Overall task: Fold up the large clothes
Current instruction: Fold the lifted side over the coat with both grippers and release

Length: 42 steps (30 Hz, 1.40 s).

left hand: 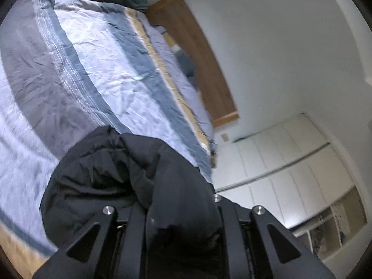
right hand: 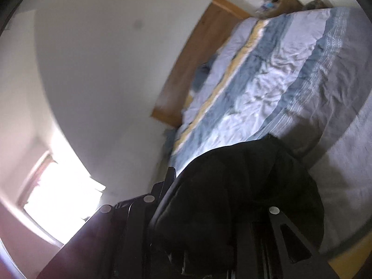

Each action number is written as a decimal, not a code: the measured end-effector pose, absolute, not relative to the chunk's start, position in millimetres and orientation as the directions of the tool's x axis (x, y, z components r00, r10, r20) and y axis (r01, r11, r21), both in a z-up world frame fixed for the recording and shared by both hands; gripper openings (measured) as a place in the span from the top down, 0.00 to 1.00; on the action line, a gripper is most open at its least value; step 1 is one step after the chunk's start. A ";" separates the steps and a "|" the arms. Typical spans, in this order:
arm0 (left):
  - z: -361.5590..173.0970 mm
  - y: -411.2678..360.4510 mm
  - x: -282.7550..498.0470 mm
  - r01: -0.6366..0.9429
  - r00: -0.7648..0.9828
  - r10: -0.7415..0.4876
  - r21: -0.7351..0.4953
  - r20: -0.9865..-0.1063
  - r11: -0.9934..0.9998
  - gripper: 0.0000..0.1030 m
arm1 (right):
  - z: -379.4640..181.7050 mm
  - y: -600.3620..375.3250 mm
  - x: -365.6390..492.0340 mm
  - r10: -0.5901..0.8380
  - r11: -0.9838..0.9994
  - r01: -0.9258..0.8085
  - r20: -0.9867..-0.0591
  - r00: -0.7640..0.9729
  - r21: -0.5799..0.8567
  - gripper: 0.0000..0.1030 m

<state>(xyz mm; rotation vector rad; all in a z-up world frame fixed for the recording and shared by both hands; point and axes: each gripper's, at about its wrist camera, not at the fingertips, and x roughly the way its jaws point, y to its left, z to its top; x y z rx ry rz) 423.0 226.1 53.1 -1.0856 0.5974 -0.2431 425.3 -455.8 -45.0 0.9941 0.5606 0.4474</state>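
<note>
Holding the black jacket [left hand: 130,174] bunched in both the left gripper [left hand: 179,218] and right gripper [right hand: 209,211], we saw the striped bed [left hand: 97,53] lying just beyond it.

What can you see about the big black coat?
The black coat looks puffy and padded, with soft stitched panels and a matte fabric. It is bunched up, not flat or folded. The left gripper and the right gripper each pinch a handful of it, and it spills over their fingers. It hangs in front of the striped bedspread; whether it touches the bed cannot be told.
</note>
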 end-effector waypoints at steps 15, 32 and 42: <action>-106.9 205.9 614.6 -0.303 0.687 -0.275 -0.609 -0.672 0.733 0.85 | -176.6 -430.3 605.1 0.438 0.592 0.218 -0.537 0.721 0.776 0.77; -104.8 254.5 597.1 -0.342 0.741 -0.496 -0.891 -0.452 0.300 0.46 | -170.9 -446.3 599.7 0.476 0.545 0.223 -0.517 0.711 0.808 0.08; -2.7 233.1 556.9 -0.247 0.732 -0.372 -0.731 -0.571 0.636 0.44 | -82.4 -433.4 553.6 0.409 0.716 0.098 -0.529 0.743 0.692 0.07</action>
